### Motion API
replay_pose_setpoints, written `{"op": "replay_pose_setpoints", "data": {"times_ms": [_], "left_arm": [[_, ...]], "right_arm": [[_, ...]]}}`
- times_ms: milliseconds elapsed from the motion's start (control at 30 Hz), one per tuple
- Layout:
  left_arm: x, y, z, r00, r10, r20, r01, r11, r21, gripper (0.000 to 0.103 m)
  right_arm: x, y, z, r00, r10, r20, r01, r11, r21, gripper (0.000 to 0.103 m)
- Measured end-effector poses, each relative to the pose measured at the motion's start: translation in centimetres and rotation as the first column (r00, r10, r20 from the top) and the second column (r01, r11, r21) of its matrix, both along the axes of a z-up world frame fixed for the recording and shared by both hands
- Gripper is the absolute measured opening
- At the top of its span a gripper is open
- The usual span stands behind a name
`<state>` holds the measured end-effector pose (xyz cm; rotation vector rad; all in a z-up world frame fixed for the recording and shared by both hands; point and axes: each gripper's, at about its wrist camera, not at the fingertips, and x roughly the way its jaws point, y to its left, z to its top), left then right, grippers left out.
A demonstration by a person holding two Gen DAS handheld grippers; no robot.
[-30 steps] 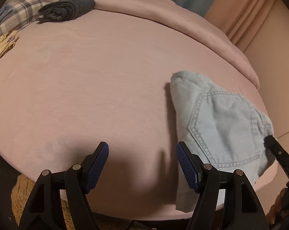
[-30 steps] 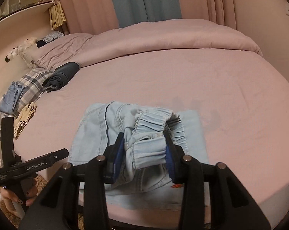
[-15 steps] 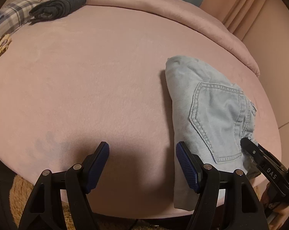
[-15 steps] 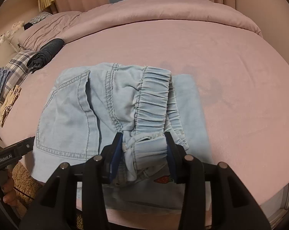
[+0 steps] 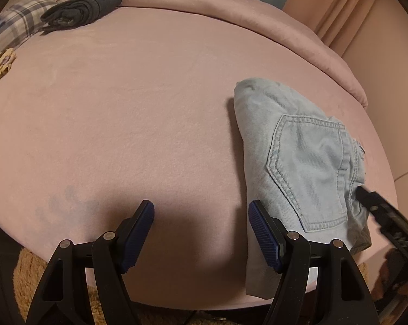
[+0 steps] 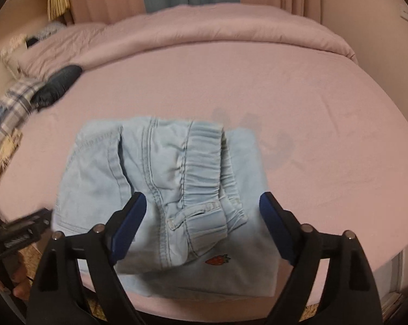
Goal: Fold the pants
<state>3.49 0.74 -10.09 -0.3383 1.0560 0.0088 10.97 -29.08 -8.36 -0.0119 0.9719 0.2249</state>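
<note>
The folded pants (image 6: 177, 189) lie on the pink bed (image 6: 298, 103) near its front edge, waistband on top, and the right gripper (image 6: 202, 214) is opening its jaws around that waistband with the pads already clear of the cloth, while the left gripper (image 5: 201, 224) hangs half open over bare sheet beside the pants, holding nothing. The risk I see is the springy elastic waistband unrolling once let go, or a withdrawing pad snagging the belt loop and dragging the fold open. A second ago the right gripper pinched the waistband; it has since lowered it and let go.
</note>
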Motion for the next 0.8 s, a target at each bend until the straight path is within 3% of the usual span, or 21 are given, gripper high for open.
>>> {"op": "replay_pose_setpoints", "data": {"times_ms": [67,167,233,267,300,333,467,600,733,800], "left_arm": [[0.0,0.0,0.0,1.000,0.000,-0.001,0.000,1.000,-0.002,0.072],[0.1,0.1,-0.1,1.000,-0.001,-0.003,0.001,1.000,-0.003,0.072],[0.1,0.0,0.0,1.000,0.000,-0.003,0.000,1.000,-0.003,0.072],[0.1,0.0,0.0,1.000,-0.001,-0.002,0.001,1.000,-0.003,0.072],[0.1,-0.1,0.0,1.000,-0.001,-0.001,0.001,1.000,-0.002,0.072],[0.1,-0.1,0.1,1.000,0.000,-0.001,0.000,1.000,0.004,0.072],[-0.2,-0.2,0.6,1.000,0.000,0.008,0.000,1.000,0.014,0.072],[-0.6,-0.3,1.6,0.999,-0.008,0.041,0.009,1.000,-0.024,0.072],[-0.8,-1.2,2.3,0.997,-0.032,0.069,0.035,0.999,-0.032,0.072],[-0.9,-1.6,2.3,0.997,-0.042,0.068,0.043,0.999,-0.017,0.072]], "right_arm": [[0.4,0.8,-1.8,0.999,0.020,-0.047,-0.021,1.000,-0.016,0.087],[0.3,1.1,-2.5,0.999,0.028,-0.017,-0.028,0.999,-0.043,0.086],[0.3,0.8,-2.3,1.000,0.029,-0.004,-0.029,0.999,-0.024,0.074],[0.1,0.6,-1.9,0.999,0.036,0.014,-0.035,0.999,-0.019,0.062],[-0.1,0.6,-1.4,0.999,0.030,0.045,-0.029,0.999,-0.022,0.040],[-0.4,0.4,-1.1,0.998,0.026,0.051,-0.025,1.000,-0.014,0.036],[-1.2,-0.8,1.3,0.996,0.002,0.089,-0.009,0.997,0.077,0.033],[-3.0,-2.3,5.1,0.984,-0.011,0.178,-0.021,0.984,0.175,0.032],[-3.5,-2.3,5.8,0.974,-0.044,0.220,0.017,0.992,0.122,0.032],[-2.7,-2.8,4.5,0.982,-0.068,0.175,0.047,0.992,0.121,0.032]]}}
